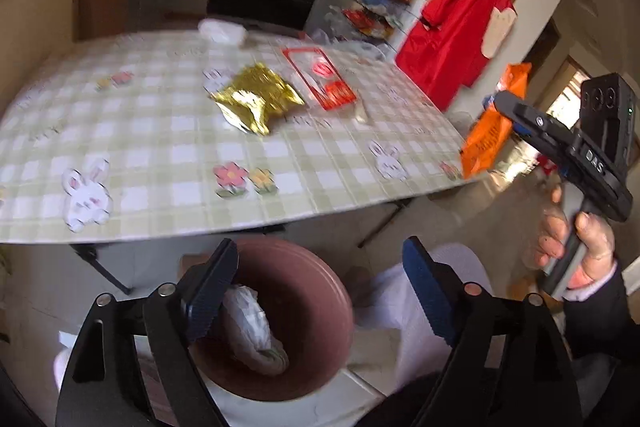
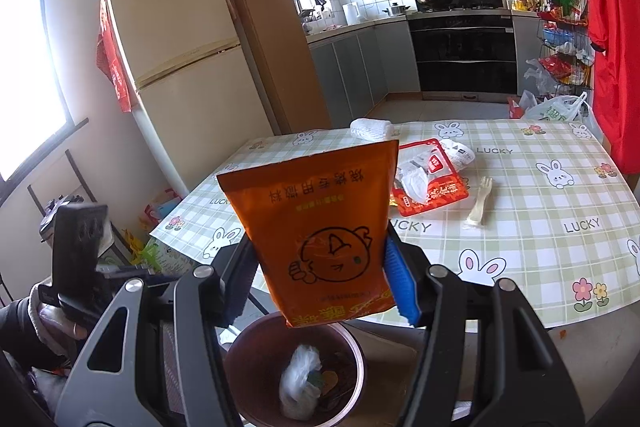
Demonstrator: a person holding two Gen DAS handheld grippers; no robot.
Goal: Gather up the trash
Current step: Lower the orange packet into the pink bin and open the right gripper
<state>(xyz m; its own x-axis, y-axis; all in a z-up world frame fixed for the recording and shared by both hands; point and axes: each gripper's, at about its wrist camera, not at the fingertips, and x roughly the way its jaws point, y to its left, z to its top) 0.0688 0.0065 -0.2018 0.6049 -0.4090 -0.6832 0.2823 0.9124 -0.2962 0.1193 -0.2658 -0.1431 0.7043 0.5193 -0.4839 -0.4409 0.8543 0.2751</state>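
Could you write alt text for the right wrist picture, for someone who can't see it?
The right gripper has its jaws shut on an orange snack bag, held above a brown bin containing a crumpled white plastic bag. Behind, a checked bunny tablecloth holds a red wrapper and a pale plastic fork.
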